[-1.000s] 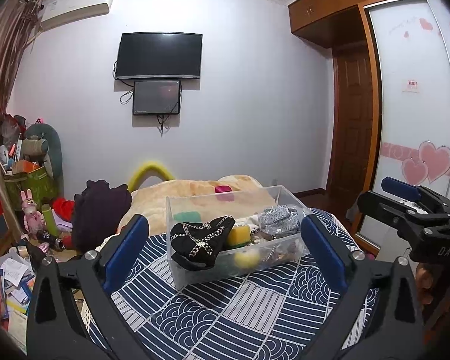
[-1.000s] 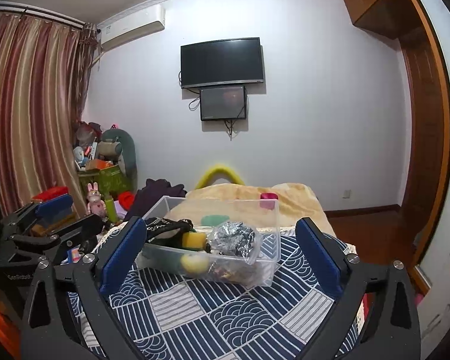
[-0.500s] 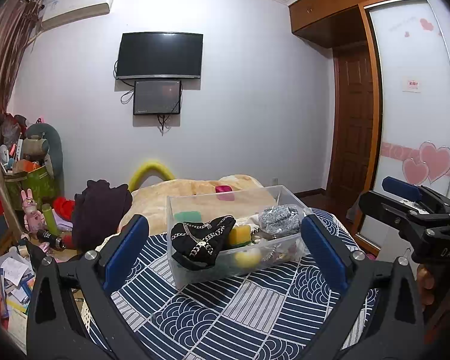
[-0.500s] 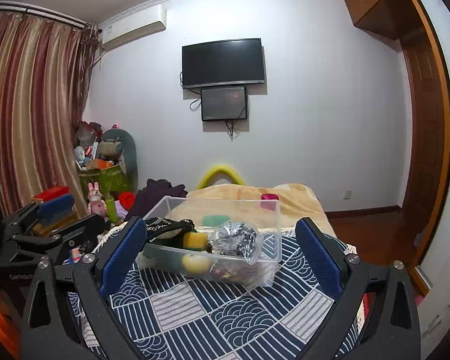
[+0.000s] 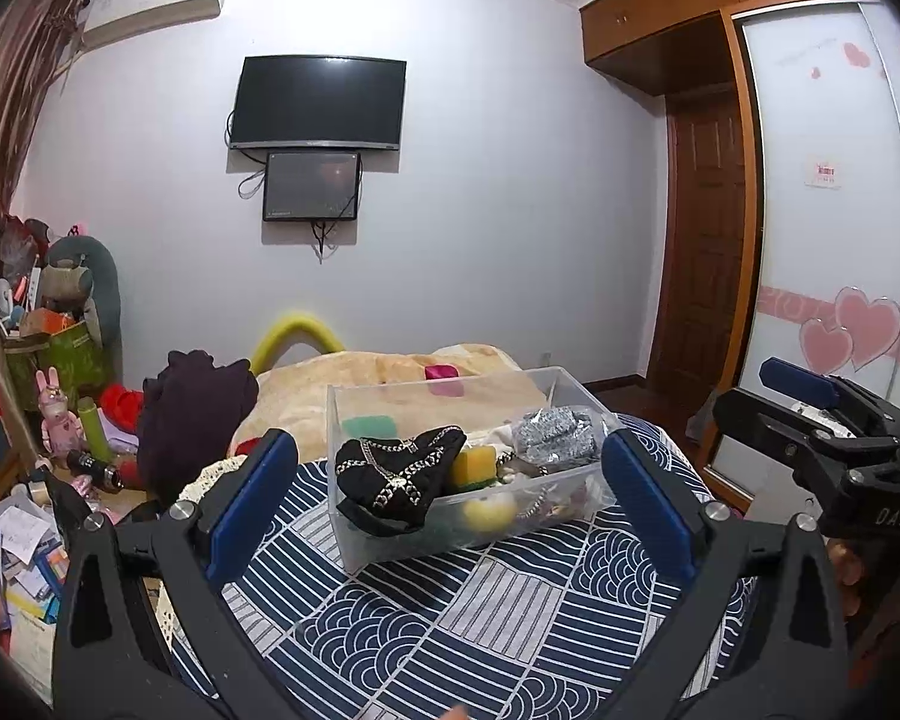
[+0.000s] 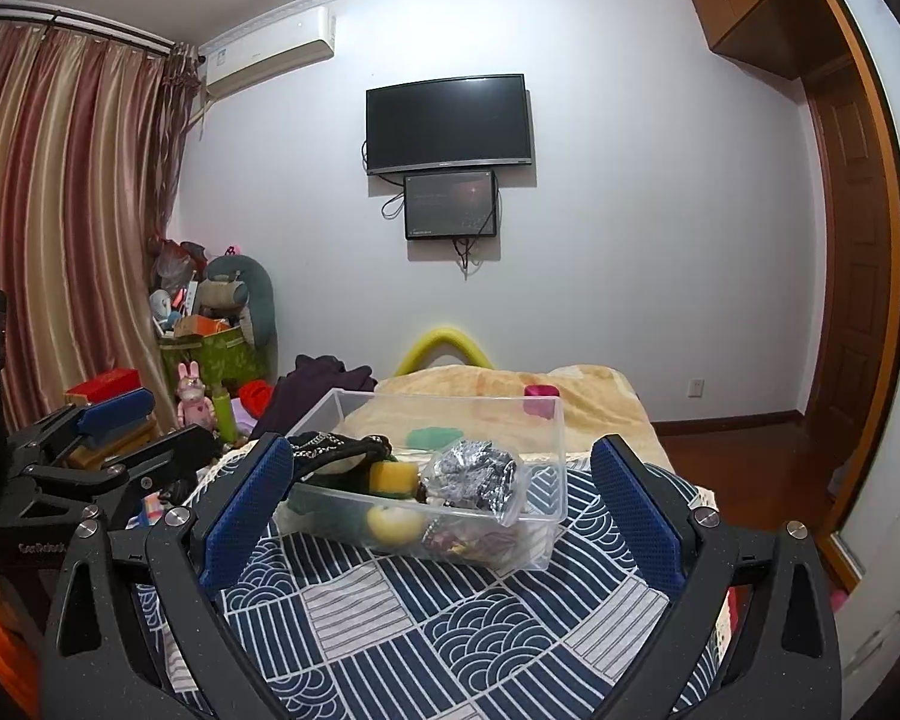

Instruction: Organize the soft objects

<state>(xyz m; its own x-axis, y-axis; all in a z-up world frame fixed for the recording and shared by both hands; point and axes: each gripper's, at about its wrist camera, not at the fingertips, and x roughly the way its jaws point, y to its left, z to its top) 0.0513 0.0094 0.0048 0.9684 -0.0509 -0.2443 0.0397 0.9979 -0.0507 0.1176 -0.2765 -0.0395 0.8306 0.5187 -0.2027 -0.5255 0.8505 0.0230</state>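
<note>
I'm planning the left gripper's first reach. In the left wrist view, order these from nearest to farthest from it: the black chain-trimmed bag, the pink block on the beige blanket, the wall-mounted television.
1. Black chain-trimmed bag: draped over the clear plastic bin's near left corner.
2. Pink block: on the beige blanket, beyond the bin.
3. Wall-mounted television: high on the far wall.

A clear, glossy plastic storage bin (image 5: 354,420) is seen on a matt navy-and-white patterned cloth bedspread (image 5: 450,618). Inside it, a black fabric bag with a shiny metal chain (image 5: 399,471), a porous yellow sponge (image 5: 473,465) and a crinkled silvery foil-like bundle in thin clear film (image 5: 549,426) are seen. A fuzzy beige blanket (image 6: 588,399) is spread behind. Matt black frames and textured blue pads (image 6: 243,516) are shown on the jaws.
</note>
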